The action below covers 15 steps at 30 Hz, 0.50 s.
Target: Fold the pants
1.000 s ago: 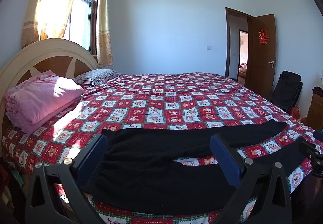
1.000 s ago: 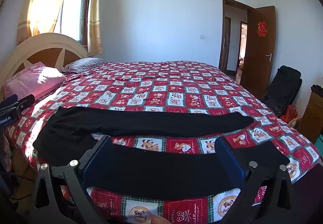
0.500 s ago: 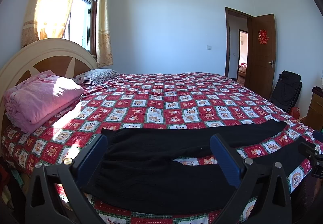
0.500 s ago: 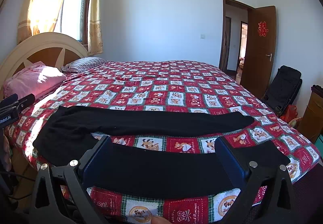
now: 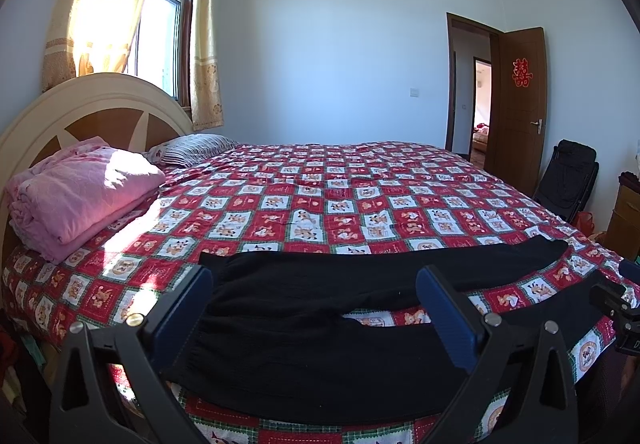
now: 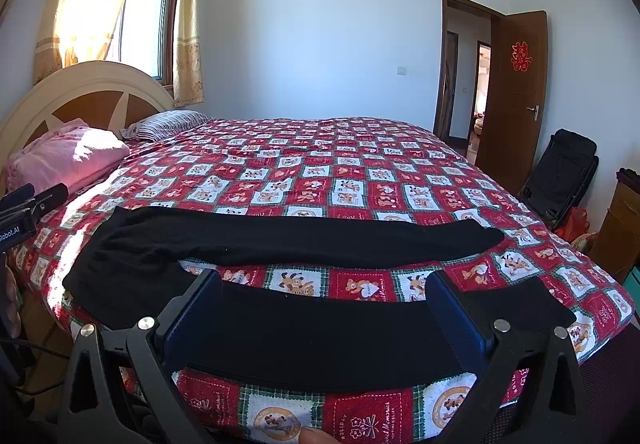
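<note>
Black pants (image 5: 304,340) lie flat along the near edge of the bed, waist to the left, the two legs spread apart and running to the right; they also show in the right wrist view (image 6: 320,336). My left gripper (image 5: 314,308) is open and empty, hovering over the waist and upper legs. My right gripper (image 6: 324,314) is open and empty, hovering over the near leg. The left gripper also shows at the left edge of the right wrist view (image 6: 28,204). The right gripper shows at the right edge of the left wrist view (image 5: 616,304).
The bed (image 5: 340,196) has a red and white checked cover. A folded pink blanket (image 5: 80,196) and a striped pillow (image 5: 196,148) lie by the headboard. A black folded chair (image 6: 560,180), a wooden cabinet (image 6: 624,220) and an open door (image 6: 516,92) are at the right.
</note>
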Motion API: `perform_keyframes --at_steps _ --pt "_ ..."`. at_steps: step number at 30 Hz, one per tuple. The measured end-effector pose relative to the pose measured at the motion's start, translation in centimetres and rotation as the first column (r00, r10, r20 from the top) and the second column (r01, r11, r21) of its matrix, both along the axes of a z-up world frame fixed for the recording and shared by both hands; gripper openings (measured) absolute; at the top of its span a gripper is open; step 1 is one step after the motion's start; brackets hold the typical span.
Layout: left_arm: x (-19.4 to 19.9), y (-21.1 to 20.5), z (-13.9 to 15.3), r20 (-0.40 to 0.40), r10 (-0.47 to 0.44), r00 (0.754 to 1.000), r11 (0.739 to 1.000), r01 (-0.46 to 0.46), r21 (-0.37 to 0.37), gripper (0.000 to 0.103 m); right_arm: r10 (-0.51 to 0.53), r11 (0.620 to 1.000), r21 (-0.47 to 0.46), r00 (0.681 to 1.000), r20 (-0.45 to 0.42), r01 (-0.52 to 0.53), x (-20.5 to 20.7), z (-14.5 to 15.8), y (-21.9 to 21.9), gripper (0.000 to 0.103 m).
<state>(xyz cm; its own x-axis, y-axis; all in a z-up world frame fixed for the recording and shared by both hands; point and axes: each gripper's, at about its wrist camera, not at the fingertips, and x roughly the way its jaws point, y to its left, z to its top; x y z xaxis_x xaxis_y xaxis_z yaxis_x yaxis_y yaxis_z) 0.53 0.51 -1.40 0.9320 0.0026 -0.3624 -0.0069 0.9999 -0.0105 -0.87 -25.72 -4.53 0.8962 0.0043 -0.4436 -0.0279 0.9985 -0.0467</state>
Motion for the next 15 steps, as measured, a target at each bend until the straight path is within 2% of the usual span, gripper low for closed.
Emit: perform_keyframes --at_steps 15 --pt "0.2 -0.5 -1.4 -0.024 -0.001 1.0 1.0 0.001 -0.004 0.103 -0.005 1.0 -0.009 1.0 -0.014 0.005 0.4 -0.6 -0.1 0.102"
